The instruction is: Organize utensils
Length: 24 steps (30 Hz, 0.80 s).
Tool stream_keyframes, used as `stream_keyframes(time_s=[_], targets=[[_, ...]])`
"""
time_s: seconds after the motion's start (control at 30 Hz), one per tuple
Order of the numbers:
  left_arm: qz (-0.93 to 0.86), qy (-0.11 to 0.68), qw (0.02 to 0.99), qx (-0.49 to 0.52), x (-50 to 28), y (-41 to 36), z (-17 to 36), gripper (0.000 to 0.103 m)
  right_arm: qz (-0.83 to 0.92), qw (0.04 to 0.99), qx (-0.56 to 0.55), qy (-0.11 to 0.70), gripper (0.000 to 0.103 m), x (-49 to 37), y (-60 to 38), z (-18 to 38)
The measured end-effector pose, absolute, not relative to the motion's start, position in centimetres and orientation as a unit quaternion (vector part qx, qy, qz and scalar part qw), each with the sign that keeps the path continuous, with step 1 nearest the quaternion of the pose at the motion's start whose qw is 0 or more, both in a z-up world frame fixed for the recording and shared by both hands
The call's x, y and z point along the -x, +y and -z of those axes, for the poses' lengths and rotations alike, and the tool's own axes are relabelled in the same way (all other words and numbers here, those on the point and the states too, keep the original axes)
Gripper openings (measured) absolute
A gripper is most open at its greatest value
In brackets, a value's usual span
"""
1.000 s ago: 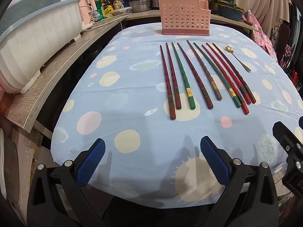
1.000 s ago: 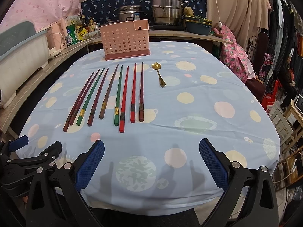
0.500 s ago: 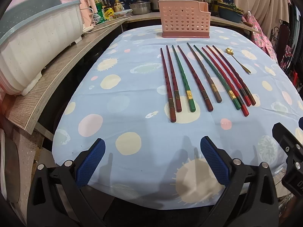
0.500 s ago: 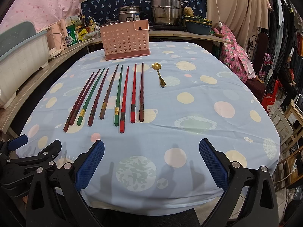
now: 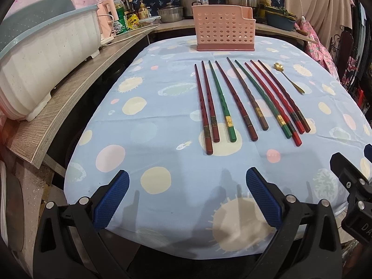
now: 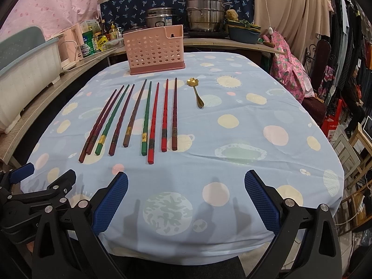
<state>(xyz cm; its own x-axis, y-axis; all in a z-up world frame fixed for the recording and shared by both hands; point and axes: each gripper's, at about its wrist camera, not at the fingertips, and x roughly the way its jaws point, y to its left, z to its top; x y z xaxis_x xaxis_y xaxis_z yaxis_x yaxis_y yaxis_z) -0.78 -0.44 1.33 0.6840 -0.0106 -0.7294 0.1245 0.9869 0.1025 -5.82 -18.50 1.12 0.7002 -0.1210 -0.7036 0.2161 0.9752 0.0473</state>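
Observation:
Several red, green and brown chopsticks (image 5: 246, 100) lie side by side in a row on the blue spotted tablecloth (image 5: 151, 130); they also show in the right wrist view (image 6: 139, 118). A small gold spoon (image 5: 288, 78) lies to their right, also in the right wrist view (image 6: 196, 91). A pink perforated utensil holder (image 5: 224, 32) stands upright behind them, also in the right wrist view (image 6: 154, 50). My left gripper (image 5: 187, 197) is open and empty over the near table edge. My right gripper (image 6: 186, 197) is open and empty beside it.
A white dish rack (image 5: 44, 67) sits on a wooden shelf (image 5: 69, 100) along the left. Steel pots (image 6: 204, 15), bottles and a pink kettle (image 5: 108, 22) stand on the back counter. A chair (image 6: 318, 60) and hanging clothes are at the right.
The left gripper's view has tilted slightly, so the chopsticks and holder sit a little lower in frame. The right gripper has barely moved.

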Motion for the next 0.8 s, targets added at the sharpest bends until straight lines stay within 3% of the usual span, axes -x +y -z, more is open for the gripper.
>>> stream_keyframes(time_s=[0.8], targets=[[0.024,0.441,0.896,-0.047,-2.7,1.2,0.0,0.096,0.098,0.913,-0.086,0.386,0.096,4.1,-19.7,-0.8]])
